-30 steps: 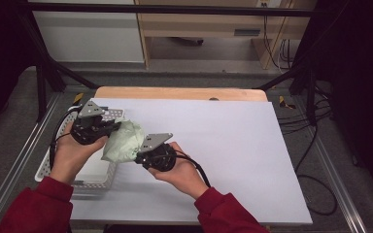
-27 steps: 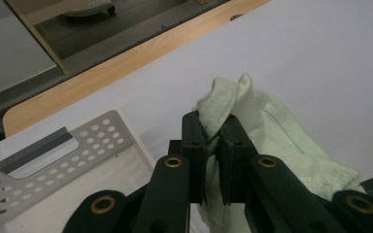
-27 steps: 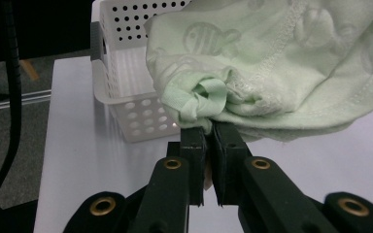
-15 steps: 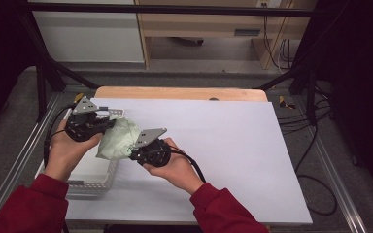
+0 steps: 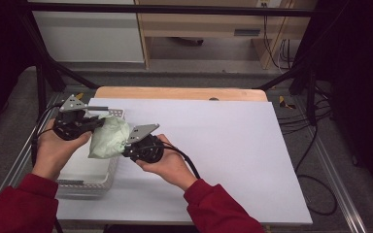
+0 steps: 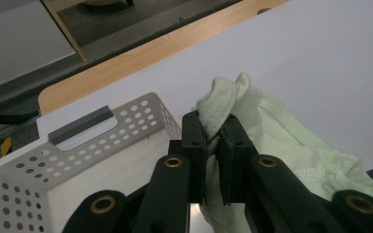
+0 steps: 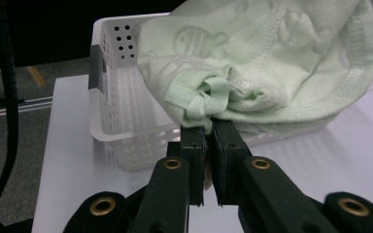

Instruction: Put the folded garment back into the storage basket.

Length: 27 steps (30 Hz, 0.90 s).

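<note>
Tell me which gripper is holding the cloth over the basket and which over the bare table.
The left gripper holds its end of the green cloth above the white basket. The right gripper pinches the other end beside the basket, over the white table.

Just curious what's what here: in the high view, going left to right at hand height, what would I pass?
left gripper → pale green cloth → right gripper → bare white tabletop

In front of you a white sheet [image 5: 213, 160] covers most of the table, with a strip of wooden board [image 5: 179, 93] showing along its far edge. At the upper left of the frame stands a white cabinet [image 5: 90, 36]; cables [image 5: 315, 160] trail at the right.
</note>
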Each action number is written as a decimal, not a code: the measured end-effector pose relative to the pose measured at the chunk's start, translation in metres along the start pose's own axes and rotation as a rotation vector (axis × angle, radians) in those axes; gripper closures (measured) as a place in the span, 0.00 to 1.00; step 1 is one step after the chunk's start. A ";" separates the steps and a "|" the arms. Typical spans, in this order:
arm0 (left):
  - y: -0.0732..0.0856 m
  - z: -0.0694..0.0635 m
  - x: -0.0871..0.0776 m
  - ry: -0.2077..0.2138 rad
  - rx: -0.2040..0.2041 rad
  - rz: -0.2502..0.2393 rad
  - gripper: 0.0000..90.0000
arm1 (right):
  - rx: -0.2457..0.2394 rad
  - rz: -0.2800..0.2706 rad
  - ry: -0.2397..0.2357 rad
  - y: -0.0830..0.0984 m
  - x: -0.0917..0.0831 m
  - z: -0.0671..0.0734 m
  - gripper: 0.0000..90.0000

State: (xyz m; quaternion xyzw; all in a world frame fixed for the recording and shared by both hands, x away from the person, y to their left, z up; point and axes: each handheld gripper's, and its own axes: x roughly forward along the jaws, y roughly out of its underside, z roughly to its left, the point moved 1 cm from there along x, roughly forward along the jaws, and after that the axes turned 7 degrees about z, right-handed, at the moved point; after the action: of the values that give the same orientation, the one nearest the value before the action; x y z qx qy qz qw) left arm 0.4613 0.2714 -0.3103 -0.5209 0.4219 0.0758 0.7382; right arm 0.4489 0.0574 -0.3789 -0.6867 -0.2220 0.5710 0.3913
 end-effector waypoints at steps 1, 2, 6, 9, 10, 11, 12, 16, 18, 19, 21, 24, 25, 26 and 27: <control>0.001 0.001 -0.001 -0.002 -0.002 0.003 0.92 | 0.000 0.001 -0.002 -0.001 0.001 0.000 0.95; 0.001 0.002 -0.001 -0.004 -0.004 0.003 0.92 | 0.000 0.001 -0.002 -0.001 0.001 0.000 0.95; 0.003 0.007 -0.004 -0.012 -0.014 0.005 0.92 | -0.001 -0.003 -0.005 -0.005 0.004 0.000 0.95; 0.003 0.011 -0.005 -0.019 -0.018 0.009 0.92 | -0.004 -0.005 -0.006 -0.008 0.007 -0.001 0.95; 0.004 0.012 -0.005 -0.021 -0.020 0.009 0.92 | -0.006 -0.005 -0.006 -0.010 0.008 -0.001 0.95; 0.004 0.013 -0.006 -0.027 -0.018 0.010 0.92 | -0.003 -0.005 -0.006 -0.011 0.010 -0.001 0.95; 0.006 0.014 -0.006 -0.035 -0.015 0.013 0.92 | -0.005 -0.007 -0.007 -0.012 0.011 -0.001 0.95; 0.013 0.019 -0.006 -0.044 -0.023 0.016 0.92 | 0.000 -0.010 -0.014 -0.016 0.019 -0.002 0.95; 0.015 0.022 -0.007 -0.047 -0.029 0.016 0.92 | -0.001 -0.008 -0.018 -0.018 0.024 -0.001 0.95; 0.016 0.024 -0.007 -0.048 -0.032 0.018 0.92 | -0.003 -0.007 -0.022 -0.019 0.026 0.000 0.95; 0.017 0.028 -0.008 -0.051 -0.037 0.018 0.92 | -0.009 -0.004 -0.025 -0.022 0.031 0.000 0.95; 0.018 0.034 -0.008 -0.056 -0.048 0.021 0.92 | -0.008 -0.005 -0.031 -0.025 0.038 0.000 0.95; 0.019 0.037 -0.008 -0.060 -0.049 0.022 0.92 | -0.005 -0.005 -0.031 -0.025 0.039 0.000 0.95; 0.020 0.038 -0.008 -0.061 -0.053 0.022 0.92 | -0.002 -0.002 -0.034 -0.026 0.041 0.000 0.95; 0.021 0.040 -0.008 -0.061 -0.058 0.021 0.92 | -0.002 0.001 -0.033 -0.026 0.043 -0.001 0.95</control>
State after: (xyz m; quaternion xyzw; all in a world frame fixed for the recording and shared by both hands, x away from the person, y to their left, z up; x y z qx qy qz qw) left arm 0.4664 0.3170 -0.3160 -0.5351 0.4024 0.1118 0.7343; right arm 0.4639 0.1051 -0.3846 -0.6777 -0.2286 0.5821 0.3868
